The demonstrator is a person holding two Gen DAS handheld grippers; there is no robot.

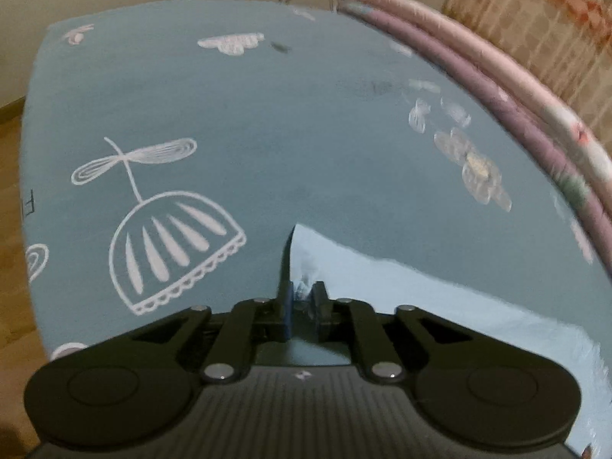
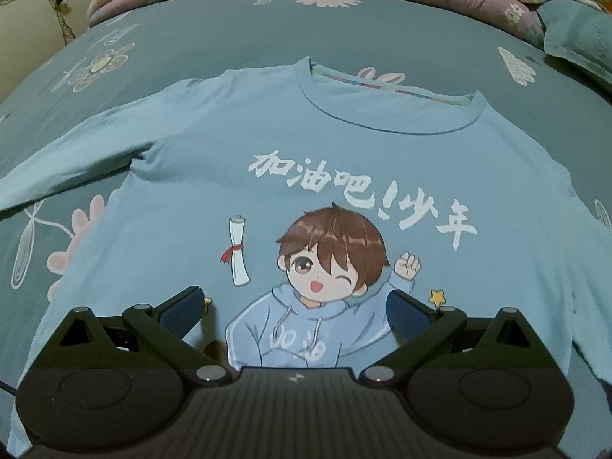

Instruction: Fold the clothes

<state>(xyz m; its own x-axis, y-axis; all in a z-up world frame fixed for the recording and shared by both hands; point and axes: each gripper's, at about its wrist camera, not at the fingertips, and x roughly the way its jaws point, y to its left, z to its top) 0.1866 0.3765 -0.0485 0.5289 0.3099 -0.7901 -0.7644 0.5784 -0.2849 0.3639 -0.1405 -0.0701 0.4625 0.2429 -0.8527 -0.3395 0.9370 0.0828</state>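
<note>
While the left tongs (image 1: 303,298) pinch a sleeve (image 1: 382,287), the right tongs (image 2: 294,306) hang spread over the shirt (image 2: 229,145) on the bed (image 2: 191,30).

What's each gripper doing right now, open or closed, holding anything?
Left gripper: shut on an edge of the light blue shirt.
Right gripper: open, empty, above the shirt's cartoon print.
</note>
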